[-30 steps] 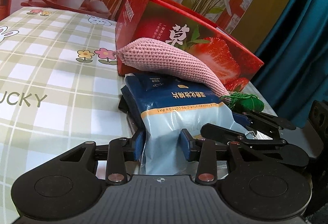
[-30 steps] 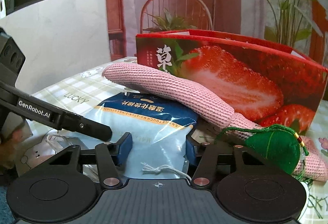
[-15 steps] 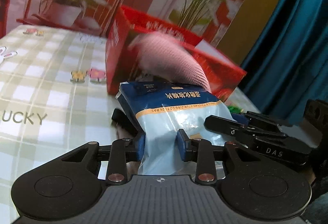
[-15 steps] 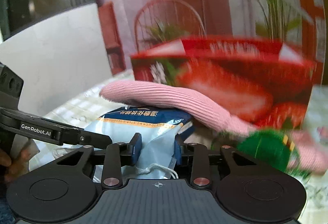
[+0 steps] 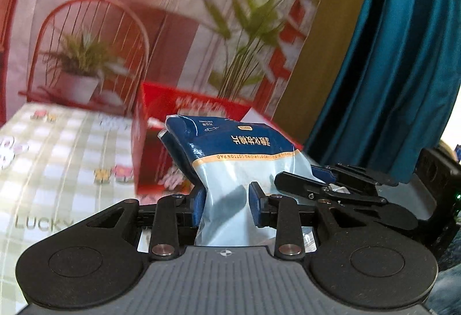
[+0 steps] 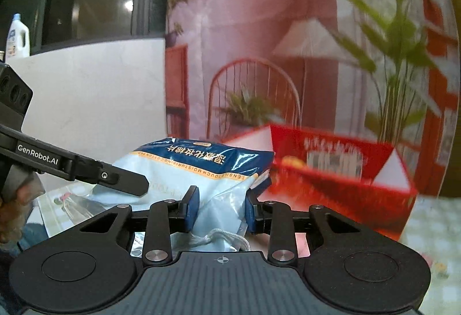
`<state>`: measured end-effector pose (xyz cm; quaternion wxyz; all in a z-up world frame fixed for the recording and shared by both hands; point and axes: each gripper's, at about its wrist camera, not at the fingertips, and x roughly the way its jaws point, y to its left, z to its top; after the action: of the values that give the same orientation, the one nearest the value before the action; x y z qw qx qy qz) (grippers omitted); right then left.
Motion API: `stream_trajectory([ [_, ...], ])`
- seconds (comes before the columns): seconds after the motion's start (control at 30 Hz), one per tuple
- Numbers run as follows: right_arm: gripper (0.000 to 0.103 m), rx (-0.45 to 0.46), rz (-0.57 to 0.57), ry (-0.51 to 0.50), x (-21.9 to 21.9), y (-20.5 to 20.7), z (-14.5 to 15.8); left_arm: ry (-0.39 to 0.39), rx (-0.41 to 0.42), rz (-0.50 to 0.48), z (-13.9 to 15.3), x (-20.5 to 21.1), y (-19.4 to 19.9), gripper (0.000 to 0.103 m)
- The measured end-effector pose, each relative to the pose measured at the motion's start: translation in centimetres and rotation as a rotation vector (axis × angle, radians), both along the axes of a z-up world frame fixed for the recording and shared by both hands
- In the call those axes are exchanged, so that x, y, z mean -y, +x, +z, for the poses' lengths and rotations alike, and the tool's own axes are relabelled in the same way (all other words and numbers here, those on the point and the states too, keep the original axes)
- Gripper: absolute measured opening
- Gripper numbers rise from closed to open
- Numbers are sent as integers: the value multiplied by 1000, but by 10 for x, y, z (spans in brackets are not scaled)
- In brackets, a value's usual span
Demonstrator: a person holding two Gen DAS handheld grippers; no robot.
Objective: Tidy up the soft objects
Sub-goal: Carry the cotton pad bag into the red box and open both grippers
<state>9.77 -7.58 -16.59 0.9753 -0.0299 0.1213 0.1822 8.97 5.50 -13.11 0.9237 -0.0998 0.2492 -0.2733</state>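
Both tools, left tool [image 5: 226, 204] and right tool [image 6: 221, 207], clamped on cotton-pad pack [image 5: 233, 153], lifted; next I'd carry it into red box [image 6: 340, 168] ahead.

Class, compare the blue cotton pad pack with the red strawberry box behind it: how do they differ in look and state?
The cotton pad pack is a soft, crumpled plastic bag in blue; the strawberry box is stiff red card with straight edges. The pack is pinched by the left gripper and the right gripper; the box stands ungripped on the checked tablecloth. Both carry printed lettering.
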Motion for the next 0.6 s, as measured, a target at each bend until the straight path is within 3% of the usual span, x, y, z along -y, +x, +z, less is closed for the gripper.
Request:
stream_trajectory([
  [0.2,30,44,-19,-5,6,-6,20,14,30,-32,19,13,4,34],
  [0.6,30,-18,-89,-40,22,18,25,71,-8,-77,15,30,57,34],
])
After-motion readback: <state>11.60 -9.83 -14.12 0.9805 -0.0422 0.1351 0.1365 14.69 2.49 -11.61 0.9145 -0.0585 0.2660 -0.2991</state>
